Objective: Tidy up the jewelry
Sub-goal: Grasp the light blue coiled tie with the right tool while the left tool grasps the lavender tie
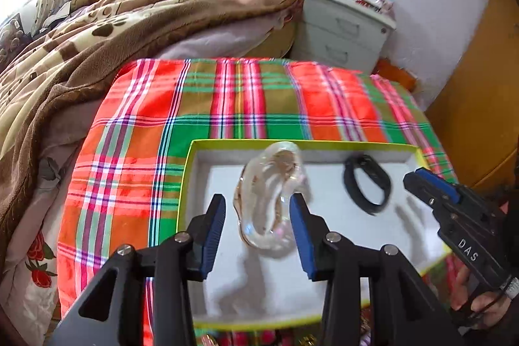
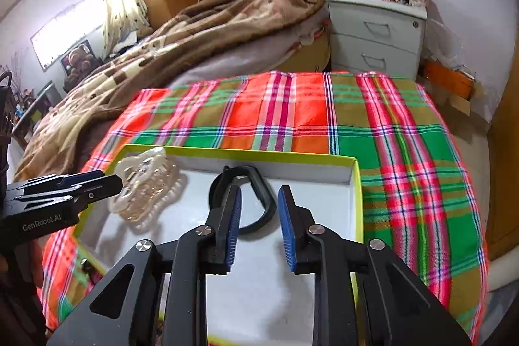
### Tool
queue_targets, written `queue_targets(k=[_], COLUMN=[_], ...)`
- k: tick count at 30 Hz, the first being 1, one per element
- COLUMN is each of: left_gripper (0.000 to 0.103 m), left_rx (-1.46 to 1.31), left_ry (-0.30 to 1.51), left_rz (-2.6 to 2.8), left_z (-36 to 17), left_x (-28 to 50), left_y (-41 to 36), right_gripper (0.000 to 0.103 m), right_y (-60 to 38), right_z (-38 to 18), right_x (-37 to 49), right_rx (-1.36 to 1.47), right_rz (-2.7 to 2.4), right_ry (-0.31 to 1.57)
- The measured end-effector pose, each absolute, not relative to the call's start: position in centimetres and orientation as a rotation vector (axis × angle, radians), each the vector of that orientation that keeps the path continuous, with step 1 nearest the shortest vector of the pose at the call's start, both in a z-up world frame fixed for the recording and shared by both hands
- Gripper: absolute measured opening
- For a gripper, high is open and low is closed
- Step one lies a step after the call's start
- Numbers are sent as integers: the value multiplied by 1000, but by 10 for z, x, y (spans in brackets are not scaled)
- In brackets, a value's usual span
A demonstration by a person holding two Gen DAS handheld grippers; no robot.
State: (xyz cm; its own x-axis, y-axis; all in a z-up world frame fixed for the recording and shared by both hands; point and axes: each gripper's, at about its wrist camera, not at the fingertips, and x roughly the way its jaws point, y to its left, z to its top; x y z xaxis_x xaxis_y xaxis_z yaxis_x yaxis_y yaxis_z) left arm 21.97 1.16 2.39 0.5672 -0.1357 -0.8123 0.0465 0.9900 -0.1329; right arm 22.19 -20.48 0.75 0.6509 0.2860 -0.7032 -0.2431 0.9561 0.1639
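Jewelry lies in a shallow white-lined box with a yellow-green rim (image 1: 191,171), which sits on a worktop covered by a red, green and orange plaid cloth (image 1: 136,125). Seen from the left wrist camera, the left gripper (image 1: 258,229) has its blue-padded fingers spread apart over the box floor, with a clear, glossy hair claw clip (image 1: 271,200) standing between and just ahead of them; the clip's edge is close against the right-hand pad, but whether it touches cannot be told, and the other pad is clear of it. Right of that gripper and further ahead lies a black band (image 1: 366,185), flat on the white lining near the box's far wall. From the right wrist camera, the right gripper (image 2: 259,216) is likewise open, hovering above the box, its left-hand finger crossing in front of the black band (image 2: 259,184), which shows as a loop just beyond the fingertips; contact cannot be judged. The clear clip (image 2: 146,187) rests to the left of this gripper near the box's far left corner, with the tip of the left gripper (image 2: 97,184) right beside it. Beyond both grippers, past the plaid cloth, stand a bed with a brown blanket (image 2: 194,31) and a grey bedside cabinet (image 2: 376,34).
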Motion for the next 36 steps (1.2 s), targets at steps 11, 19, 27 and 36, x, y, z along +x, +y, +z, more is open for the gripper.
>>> queue_targets(k=[11,19,27,36], left_gripper=[43,43,43,42], left_rx=[-165,-195,-173,-127], left_ry=[917,963,1004,1031], left_rz=[-236,-340,-380,-358], left_z=[36,18,-4,-18], left_x=[150,111,89,80], left_y=[4,-12,-31,-43], right_gripper=[44,44,44,44], right_y=[-237,-258,-274,-280], right_z=[28,10,-12,-27], right_x=[157,118,98,90], right_rx=[82,48,57,46], right_rz=[293,296,278,285], right_ry=[731,775,819,860])
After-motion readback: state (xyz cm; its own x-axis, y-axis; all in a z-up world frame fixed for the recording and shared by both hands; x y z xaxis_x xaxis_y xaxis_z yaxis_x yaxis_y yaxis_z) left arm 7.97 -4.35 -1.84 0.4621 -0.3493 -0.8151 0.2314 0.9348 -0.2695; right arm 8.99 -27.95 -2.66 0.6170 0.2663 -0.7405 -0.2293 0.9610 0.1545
